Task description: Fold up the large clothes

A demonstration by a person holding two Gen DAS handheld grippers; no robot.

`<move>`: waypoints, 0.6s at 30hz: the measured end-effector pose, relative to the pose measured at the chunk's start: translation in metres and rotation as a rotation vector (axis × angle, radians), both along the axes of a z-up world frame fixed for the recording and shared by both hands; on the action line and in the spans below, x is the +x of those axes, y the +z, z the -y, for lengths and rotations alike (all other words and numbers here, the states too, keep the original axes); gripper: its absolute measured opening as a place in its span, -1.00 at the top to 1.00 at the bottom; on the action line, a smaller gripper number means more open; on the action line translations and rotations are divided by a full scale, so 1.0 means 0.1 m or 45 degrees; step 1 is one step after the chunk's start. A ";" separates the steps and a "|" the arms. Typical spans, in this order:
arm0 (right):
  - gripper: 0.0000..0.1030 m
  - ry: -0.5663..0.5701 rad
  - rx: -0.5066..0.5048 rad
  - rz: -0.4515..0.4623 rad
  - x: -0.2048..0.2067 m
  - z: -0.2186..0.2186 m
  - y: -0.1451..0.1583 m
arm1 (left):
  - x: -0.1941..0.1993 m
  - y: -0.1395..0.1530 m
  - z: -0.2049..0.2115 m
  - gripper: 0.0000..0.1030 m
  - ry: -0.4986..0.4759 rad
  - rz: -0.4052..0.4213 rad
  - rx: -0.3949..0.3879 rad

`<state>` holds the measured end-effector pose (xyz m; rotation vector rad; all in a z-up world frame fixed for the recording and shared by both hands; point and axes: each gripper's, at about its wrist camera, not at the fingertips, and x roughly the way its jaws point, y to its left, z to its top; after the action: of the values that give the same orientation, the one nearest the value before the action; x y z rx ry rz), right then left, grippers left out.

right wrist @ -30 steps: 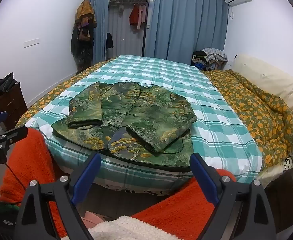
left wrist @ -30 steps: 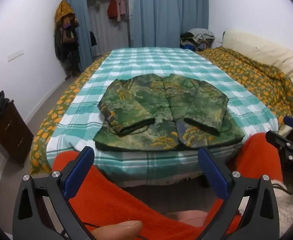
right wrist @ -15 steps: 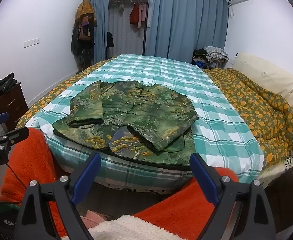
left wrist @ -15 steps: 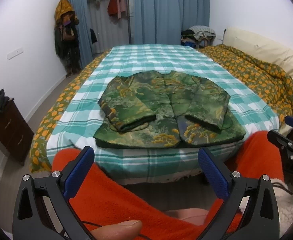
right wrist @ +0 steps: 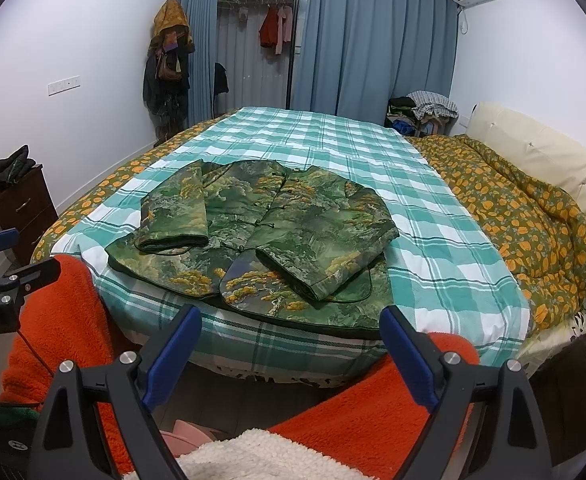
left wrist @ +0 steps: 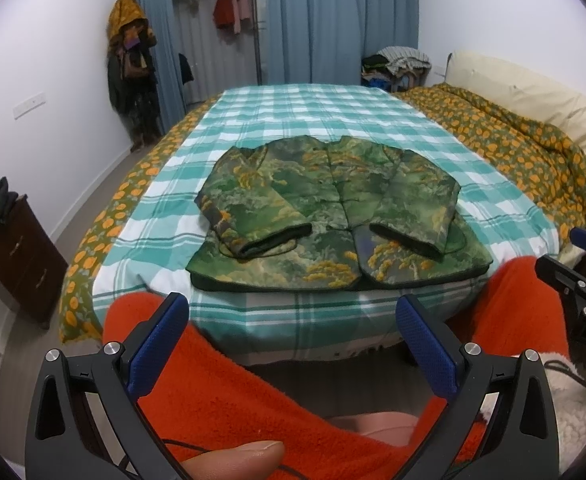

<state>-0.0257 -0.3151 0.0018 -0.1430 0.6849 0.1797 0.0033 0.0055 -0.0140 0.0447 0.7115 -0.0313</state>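
Ahead of us we see the bed (left wrist: 373,120), its teal checked sheet (right wrist: 433,216) spread across it and an orange-flowered quilt (right wrist: 533,216) bunched along the right side. On the sheet, near the bed's front edge, lies the green patterned jacket (left wrist: 329,216) — flat, front up, both sleeves folded in across the chest. Below it our orange fleece sleeves (left wrist: 253,400) fill the foreground. We hold the left hand-held gripper (left wrist: 293,344) and the right hand-held gripper (right wrist: 291,354) short of the bed — each with jaws spread wide, nothing between them.
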 end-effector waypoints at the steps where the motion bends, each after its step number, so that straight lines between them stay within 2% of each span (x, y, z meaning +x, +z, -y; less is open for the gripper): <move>1: -0.80 0.000 0.000 0.000 0.00 0.00 0.00 | 0.00 0.00 0.00 -0.99 -0.002 0.000 0.000; 18: -0.80 0.003 0.003 -0.007 -0.03 -0.02 -0.04 | -0.02 -0.05 0.04 -0.99 -0.010 -0.013 0.009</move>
<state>-0.0285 -0.3133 -0.0020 -0.1406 0.6902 0.1831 0.0010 0.0015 -0.0188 0.0538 0.7219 -0.0365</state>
